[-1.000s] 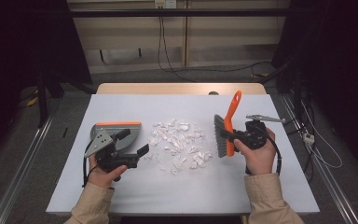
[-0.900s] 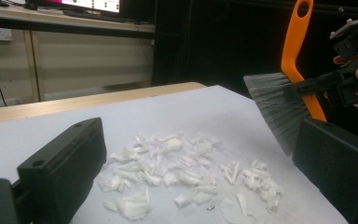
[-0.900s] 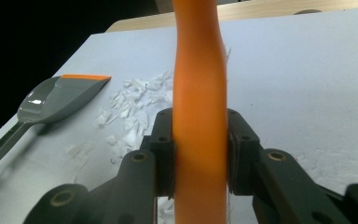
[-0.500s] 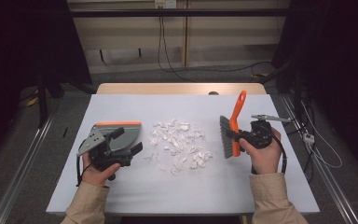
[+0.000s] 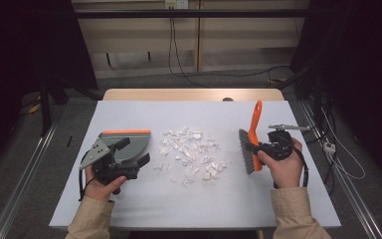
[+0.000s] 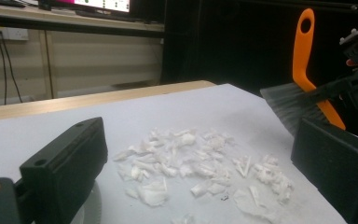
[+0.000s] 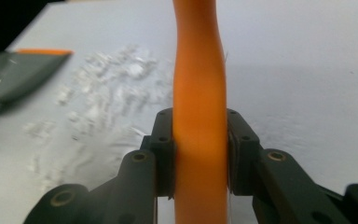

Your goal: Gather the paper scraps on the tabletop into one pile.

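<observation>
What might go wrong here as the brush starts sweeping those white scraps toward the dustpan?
The brush, clamped by its orange handle in the right gripper, could twist in the grip once the bristles drag on the table.

The white scraps lie loose and spread out, so a quick stroke may scatter some past the dustpan.

The left gripper looks open, jaws apart, so the dustpan may slide when the scraps reach it.

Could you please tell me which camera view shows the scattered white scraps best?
The left gripper view: the white scraps lie close and sharp between its jaws. The high view shows the whole pile but small; the right gripper view shows it blurred beside the brush handle.
</observation>
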{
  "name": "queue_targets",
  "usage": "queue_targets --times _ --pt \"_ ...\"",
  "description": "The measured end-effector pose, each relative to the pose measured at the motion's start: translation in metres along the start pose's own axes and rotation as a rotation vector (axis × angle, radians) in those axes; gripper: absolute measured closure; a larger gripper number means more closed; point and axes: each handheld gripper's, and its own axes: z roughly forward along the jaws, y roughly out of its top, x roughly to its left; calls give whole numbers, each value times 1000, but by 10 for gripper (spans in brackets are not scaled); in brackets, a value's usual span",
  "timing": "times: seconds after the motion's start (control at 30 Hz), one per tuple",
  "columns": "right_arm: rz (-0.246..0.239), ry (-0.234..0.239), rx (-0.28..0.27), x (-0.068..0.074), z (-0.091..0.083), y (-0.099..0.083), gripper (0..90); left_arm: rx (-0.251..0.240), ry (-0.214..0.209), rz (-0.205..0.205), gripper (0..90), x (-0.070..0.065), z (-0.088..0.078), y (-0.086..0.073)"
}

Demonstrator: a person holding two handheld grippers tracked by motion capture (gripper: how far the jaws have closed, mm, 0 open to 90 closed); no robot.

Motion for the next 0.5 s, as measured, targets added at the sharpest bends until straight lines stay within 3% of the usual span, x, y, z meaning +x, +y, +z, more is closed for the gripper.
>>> queue_targets --times 0.13,0.37,0.5 --pt "3 -41 42 -1 15 -5 702 -3 4 -8 34 3 -2 0" --pt "-53 -67 48 0 35 -10 707 3 16 -13 36 7 -3 -2" --pt "-92 -76 17 3 41 -13 703 8 20 -16 37 9 -3 -3"
